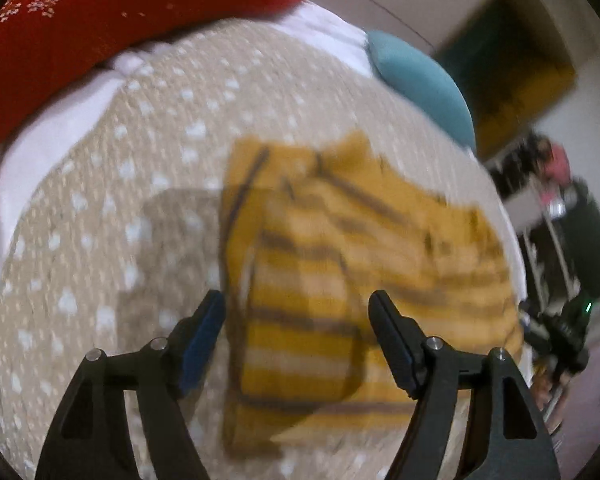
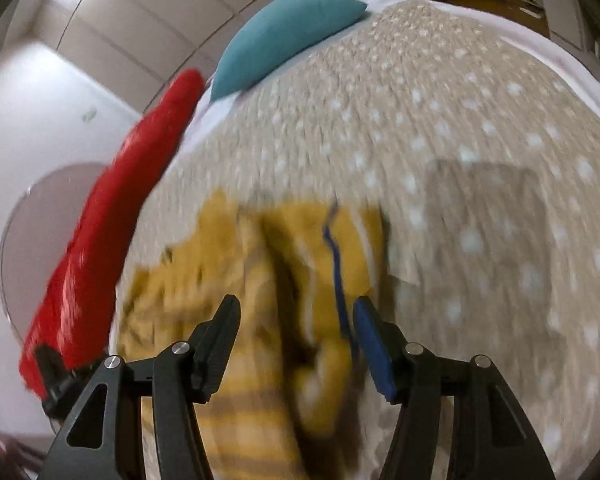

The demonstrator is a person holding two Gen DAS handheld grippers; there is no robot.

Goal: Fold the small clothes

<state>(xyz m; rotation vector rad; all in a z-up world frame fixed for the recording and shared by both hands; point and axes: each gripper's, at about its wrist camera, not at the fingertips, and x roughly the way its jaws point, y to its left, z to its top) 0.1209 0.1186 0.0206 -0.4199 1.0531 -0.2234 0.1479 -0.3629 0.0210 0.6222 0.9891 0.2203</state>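
The yellow striped garment (image 1: 340,280) lies crumpled on the dotted bed cover (image 1: 120,200). Left claw (image 1: 296,340) and right claw (image 2: 296,340), both open and empty, hover above the garment, probably to pinch its edges.

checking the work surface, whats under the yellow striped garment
The yellow striped garment lies on a beige dotted blanket. Whatever sits directly beneath the garment is covered.
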